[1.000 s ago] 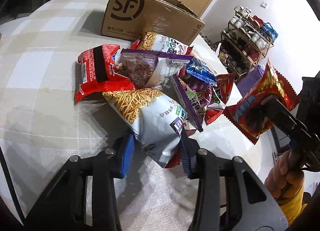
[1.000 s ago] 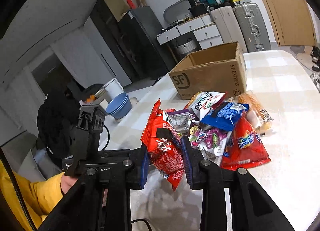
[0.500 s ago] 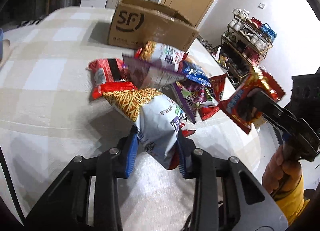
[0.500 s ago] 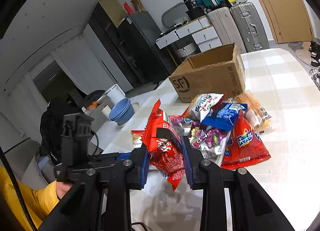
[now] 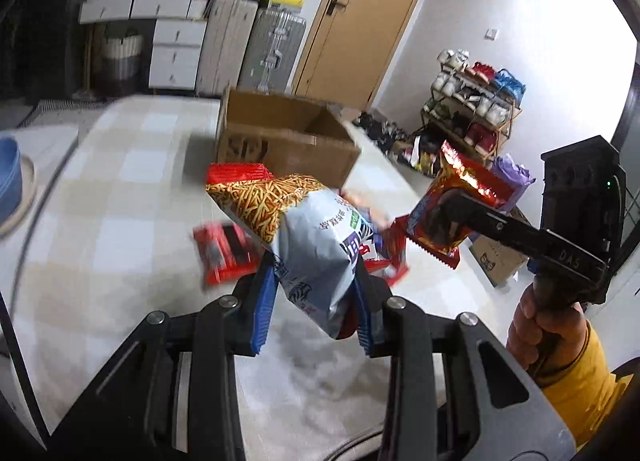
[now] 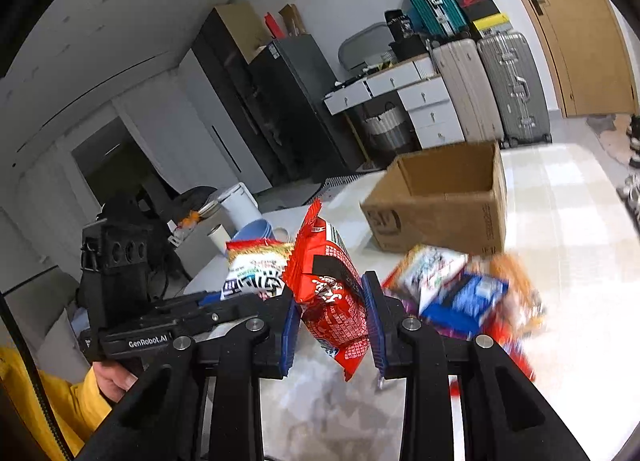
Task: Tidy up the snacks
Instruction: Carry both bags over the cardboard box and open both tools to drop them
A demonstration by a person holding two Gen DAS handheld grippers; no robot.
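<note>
Checked cloth covers the table (image 5: 120, 181), and an open cardboard box (image 5: 288, 137) sits at upper centre of the left view. Both bags have lifted clear of the cloth since a second ago. The left gripper (image 5: 316, 297), jaws just tightened, clamps the silver noodle-print bag (image 5: 308, 237); the right gripper (image 6: 332, 313) clamps a red packet (image 6: 332, 293). Remaining snacks (image 6: 460, 289) lie blurred at right-centre. I reckon the box comes next.
</note>
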